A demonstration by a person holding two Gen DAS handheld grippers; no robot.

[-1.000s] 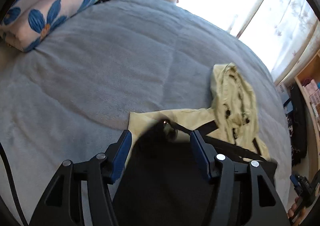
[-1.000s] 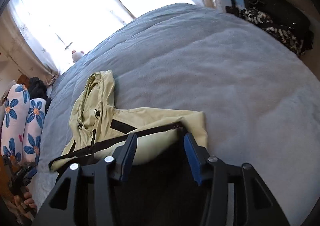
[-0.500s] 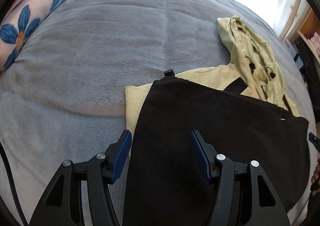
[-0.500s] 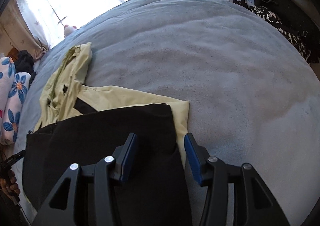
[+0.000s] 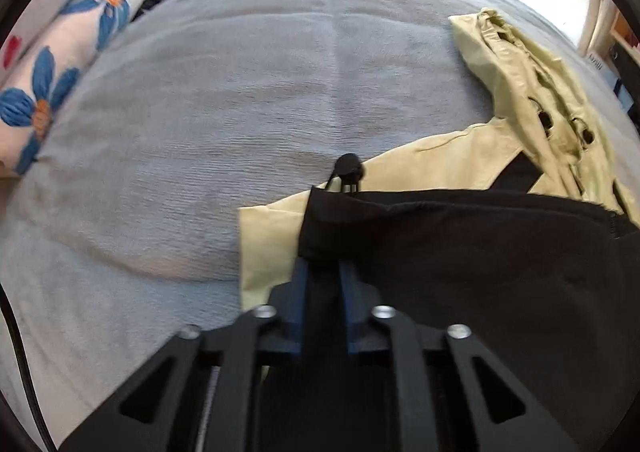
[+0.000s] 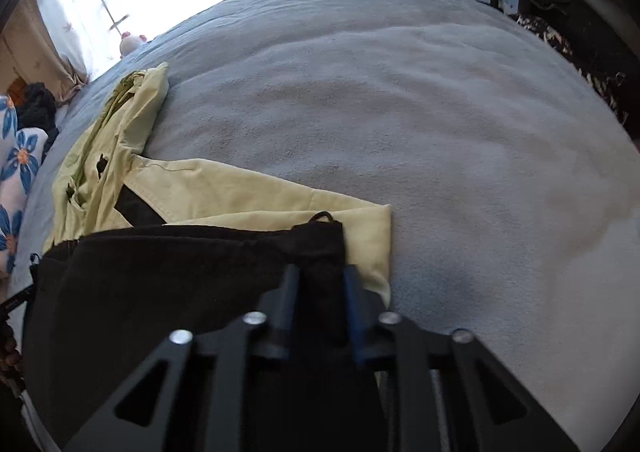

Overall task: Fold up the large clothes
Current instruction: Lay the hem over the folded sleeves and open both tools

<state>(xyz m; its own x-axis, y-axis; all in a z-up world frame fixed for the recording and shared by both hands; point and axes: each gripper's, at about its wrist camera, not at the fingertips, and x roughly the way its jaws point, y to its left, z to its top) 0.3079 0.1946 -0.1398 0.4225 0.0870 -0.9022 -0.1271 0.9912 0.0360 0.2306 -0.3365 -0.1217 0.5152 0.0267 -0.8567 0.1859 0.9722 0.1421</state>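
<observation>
Both grippers have just closed on the jacket's black folded-over part, one corner each: left gripper (image 5: 323, 272) clamps the left corner, right gripper (image 6: 320, 276) the right. The jacket (image 5: 460, 160) lies on the grey blanket (image 5: 200, 112), long axis running left-right between the two hands — hood (image 5: 532, 80) on the far side. Count: one jacket, two grippers.

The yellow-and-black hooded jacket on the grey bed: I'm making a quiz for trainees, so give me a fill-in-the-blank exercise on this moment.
1. The left gripper is shut on the jacket's ____ fabric corner.
2. The pale yellow-and-black hooded jacket lies on a ____ fleece blanket.
3. The right gripper's jaws, just closing, pinch the ____ corner of the black panel.

Missing words: black; grey; right
</observation>
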